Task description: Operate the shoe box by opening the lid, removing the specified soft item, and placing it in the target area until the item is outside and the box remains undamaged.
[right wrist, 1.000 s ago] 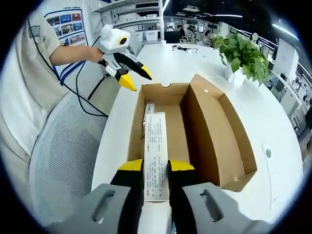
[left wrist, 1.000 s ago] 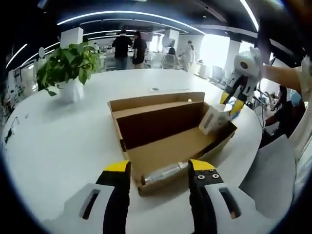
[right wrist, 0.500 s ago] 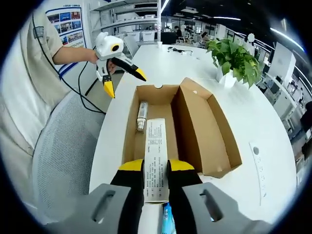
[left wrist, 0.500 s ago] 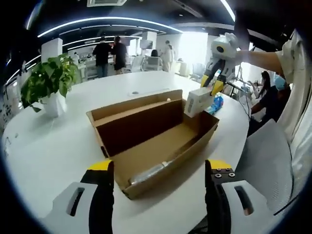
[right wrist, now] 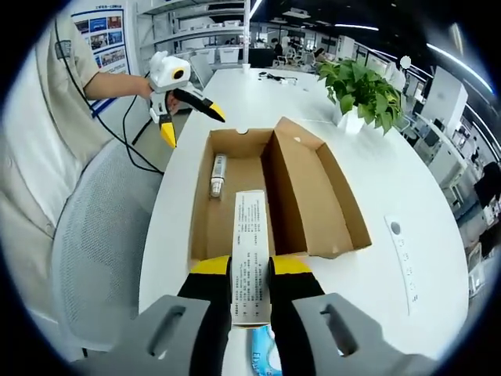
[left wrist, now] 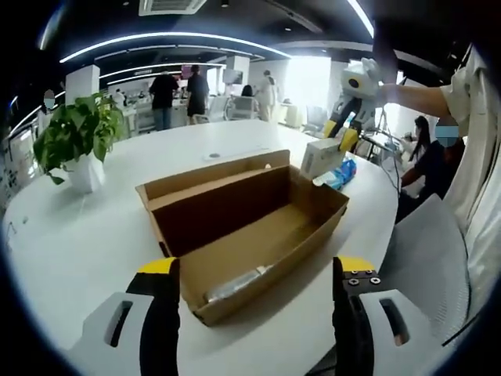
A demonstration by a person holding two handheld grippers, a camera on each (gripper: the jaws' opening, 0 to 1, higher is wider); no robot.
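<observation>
Right tongs (right wrist: 250, 270) are clamped on a white carton (right wrist: 250, 254), held above the surface (right wrist: 407, 204) at the near end of the open box (right wrist: 235, 200). Left tongs (left wrist: 254, 274) gape wide, empty. A tube (right wrist: 217, 174) lies inside the box.

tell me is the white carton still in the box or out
Out. The right gripper holds the white carton clear of the open box; a tube remains inside.

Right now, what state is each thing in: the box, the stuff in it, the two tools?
Box: open, lid folded back.
Tube: lying inside the box.
White carton: clamped, held above the box's near end.
Right tool: shut on the carton.
Left tool: open, empty.
</observation>
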